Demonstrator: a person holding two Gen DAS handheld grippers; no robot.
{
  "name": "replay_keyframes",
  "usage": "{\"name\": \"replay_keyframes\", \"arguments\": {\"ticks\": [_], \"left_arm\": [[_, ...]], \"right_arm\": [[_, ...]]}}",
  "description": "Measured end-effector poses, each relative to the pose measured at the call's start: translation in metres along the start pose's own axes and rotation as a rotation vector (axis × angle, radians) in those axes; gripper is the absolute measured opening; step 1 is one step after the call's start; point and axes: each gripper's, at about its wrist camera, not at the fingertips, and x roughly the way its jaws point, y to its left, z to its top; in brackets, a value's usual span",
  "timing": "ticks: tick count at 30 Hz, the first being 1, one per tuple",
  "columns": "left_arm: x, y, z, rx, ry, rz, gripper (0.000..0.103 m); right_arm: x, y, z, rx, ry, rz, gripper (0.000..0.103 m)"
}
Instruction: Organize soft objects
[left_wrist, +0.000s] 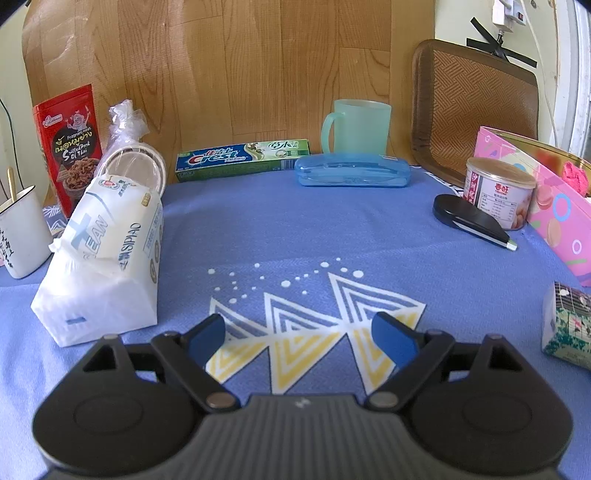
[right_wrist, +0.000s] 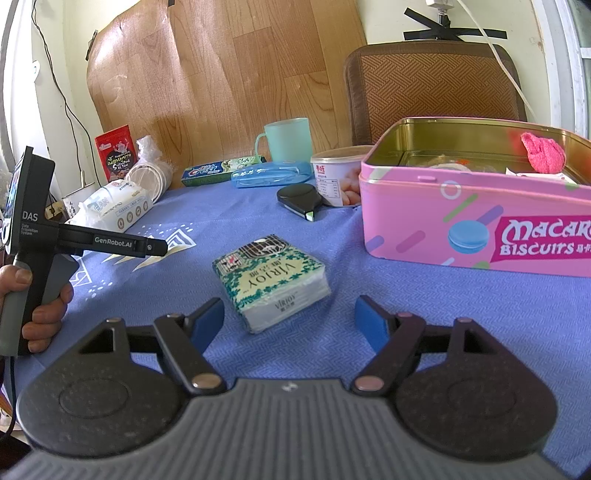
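Just ahead of the right gripper (right_wrist: 290, 319), at twelve o'clock, lies the green tissue pack (right_wrist: 271, 278), flat on the blue tablecloth (right_wrist: 424, 314); both jaws stand wide and empty, so the step in hand looks like an approach, nothing gripped yet; the left gripper (left_wrist: 299, 334) likewise gapes over bare cloth, with the white wipes pack (left_wrist: 105, 266) at its ten o'clock; next, the right should ease forward and close gently, then lift toward the open pink biscuit tin (right_wrist: 476, 221) at two o'clock, where something pink, perhaps a cloth (right_wrist: 542, 152), already sits; behind stand a wood-grain board (right_wrist: 229, 81) and a woven chair back (right_wrist: 436, 88).
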Motion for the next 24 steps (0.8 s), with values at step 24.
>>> {"name": "replay_keyframes", "arguments": {"ticks": [24], "left_arm": [[-0.030,-0.035,0.012,-0.021,-0.011,-0.410,0.082]], "right_arm": [[0.001,0.006,0.001,-0.035,0.012,-0.027,0.080]]}}
